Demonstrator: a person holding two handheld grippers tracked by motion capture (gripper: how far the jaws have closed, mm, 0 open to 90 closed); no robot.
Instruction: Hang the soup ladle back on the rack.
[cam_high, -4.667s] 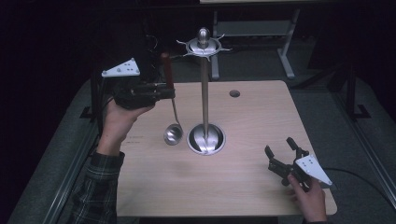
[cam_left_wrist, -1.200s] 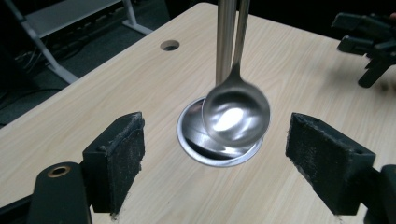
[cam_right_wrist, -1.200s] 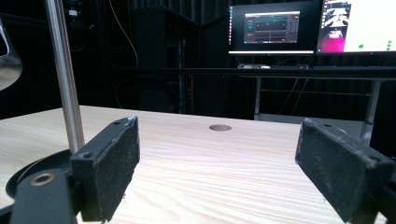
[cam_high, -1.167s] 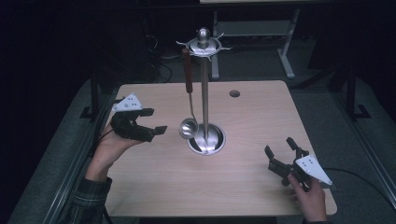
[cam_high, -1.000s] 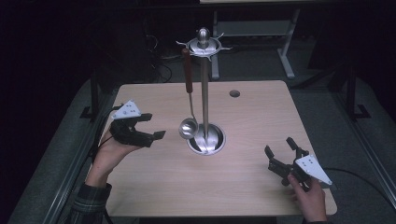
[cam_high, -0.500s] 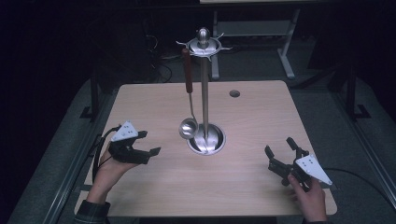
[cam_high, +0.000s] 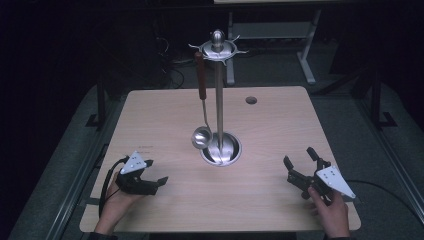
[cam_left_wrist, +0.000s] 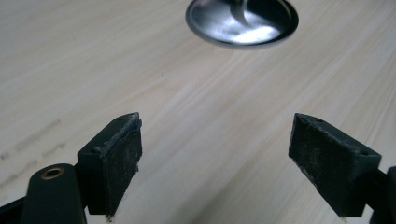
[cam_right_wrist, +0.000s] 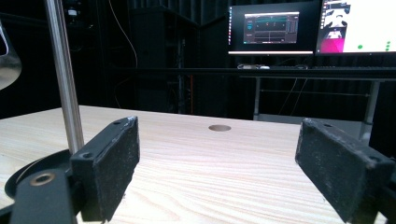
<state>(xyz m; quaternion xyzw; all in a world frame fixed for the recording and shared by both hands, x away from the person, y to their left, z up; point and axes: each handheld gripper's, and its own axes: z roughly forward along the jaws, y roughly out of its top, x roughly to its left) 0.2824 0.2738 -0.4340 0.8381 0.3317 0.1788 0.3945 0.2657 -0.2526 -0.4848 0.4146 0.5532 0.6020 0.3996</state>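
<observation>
A steel stand (cam_high: 219, 100) with a round base (cam_high: 220, 148) rises from the middle of the wooden table (cam_high: 270, 125). From a hook at its top hangs a ladle (cam_high: 201, 136) by its brown handle, with the bowl just above the base. My left gripper (cam_high: 156, 171) sits low over the table's front left, open and empty, pointing toward the stand. In the left gripper view its jaws (cam_left_wrist: 215, 140) stand wide over bare wood, the base (cam_left_wrist: 242, 21) ahead. My right gripper (cam_high: 298, 156) rests at the front right, open and empty, and faces the pole (cam_right_wrist: 63, 74).
A small round hole (cam_high: 251, 100) lies in the table's far right part. Black cables trail from both grippers at the front edge. Lit monitors (cam_right_wrist: 271, 28) stand beyond the table's far side, with dark floor and metal frames around.
The left gripper earlier held the ladle by its handle; the ladle now hangs on the stand. Over the last second the left hand sank toward the table's front left. The right hand kept still.
</observation>
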